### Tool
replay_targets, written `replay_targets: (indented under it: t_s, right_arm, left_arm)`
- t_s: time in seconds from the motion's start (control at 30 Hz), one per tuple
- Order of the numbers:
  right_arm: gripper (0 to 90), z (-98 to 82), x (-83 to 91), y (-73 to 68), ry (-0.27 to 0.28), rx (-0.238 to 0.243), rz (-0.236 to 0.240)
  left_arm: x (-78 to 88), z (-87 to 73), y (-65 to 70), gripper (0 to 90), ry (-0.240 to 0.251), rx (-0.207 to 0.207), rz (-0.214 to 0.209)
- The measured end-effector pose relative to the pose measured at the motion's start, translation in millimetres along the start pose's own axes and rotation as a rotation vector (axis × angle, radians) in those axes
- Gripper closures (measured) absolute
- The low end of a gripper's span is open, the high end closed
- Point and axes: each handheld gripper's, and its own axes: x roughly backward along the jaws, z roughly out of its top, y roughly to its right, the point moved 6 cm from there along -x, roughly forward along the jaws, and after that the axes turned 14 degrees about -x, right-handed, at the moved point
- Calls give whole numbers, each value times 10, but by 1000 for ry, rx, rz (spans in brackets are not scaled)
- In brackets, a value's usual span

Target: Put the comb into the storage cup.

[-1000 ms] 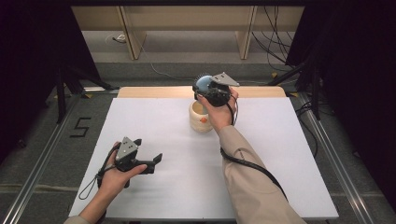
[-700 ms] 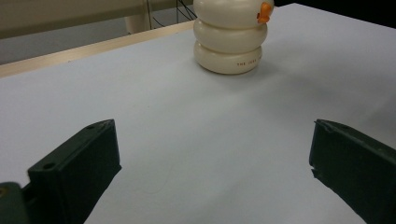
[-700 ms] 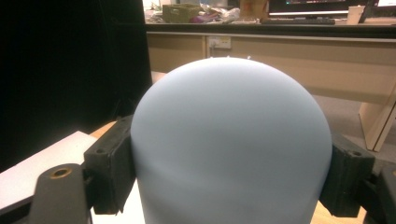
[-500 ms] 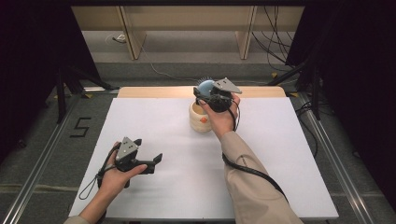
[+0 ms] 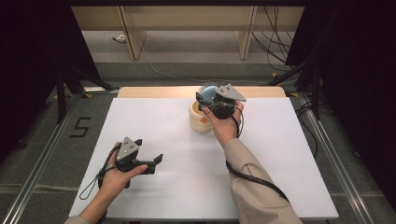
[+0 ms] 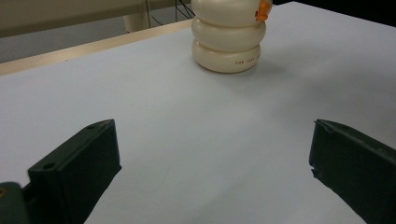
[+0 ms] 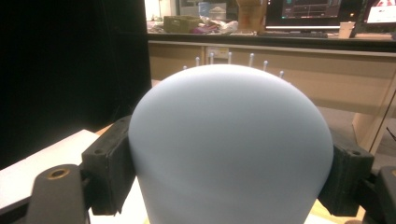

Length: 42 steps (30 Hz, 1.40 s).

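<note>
A pale blue domed thing [image 7: 229, 149] with thin white-tipped pins on its far side sits between the jaws of my right gripper [image 7: 229, 177], which is shut on its sides. In the high view that right gripper [image 5: 208, 99] holds the blue dome [image 5: 210, 88] in the air just above and behind a cream ribbed pot [image 5: 199, 120] at the table's far middle. The cream pot [image 6: 229, 42] has an orange mark near its top. My left gripper [image 5: 156, 162] rests low at the near left, its jaws wide open [image 6: 210, 158] with only bare tabletop between them.
The white table top [image 5: 280, 154] has a wooden strip [image 5: 154, 91] along its far edge. Wooden shelf legs [image 5: 133, 42] and cables [image 5: 275, 51] lie on the floor beyond. Black curtains stand at both sides. A cable trails from each gripper.
My right hand has shifted a little to the right and toward the near side with the blue dome still gripped. The left hand has stayed put.
</note>
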Motion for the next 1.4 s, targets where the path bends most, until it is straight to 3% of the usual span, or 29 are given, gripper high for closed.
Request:
replay_targets:
  t_s: [0.43,0.63,0.7,1.0,1.4]
  right_arm:
    - [199,-37,195,1,-2,11,37]
    - [142,-65,202,-6,-29,-22,58]
    - [85,-86,199,-13,-44,-21,78]
    - [20,-72,198,-12,-36,-24,82]
    - [4,0,296,-9,-27,-11,82]
  left_arm:
    - [-5,-2,8,15,-3,-4,-2]
    - [-2,-2,7,16,-3,-5,-2]
    - [-3,0,6,16,0,-4,-1]
    - [-4,0,6,17,0,-5,-2]
    - [-4,0,8,17,-2,-6,-3]
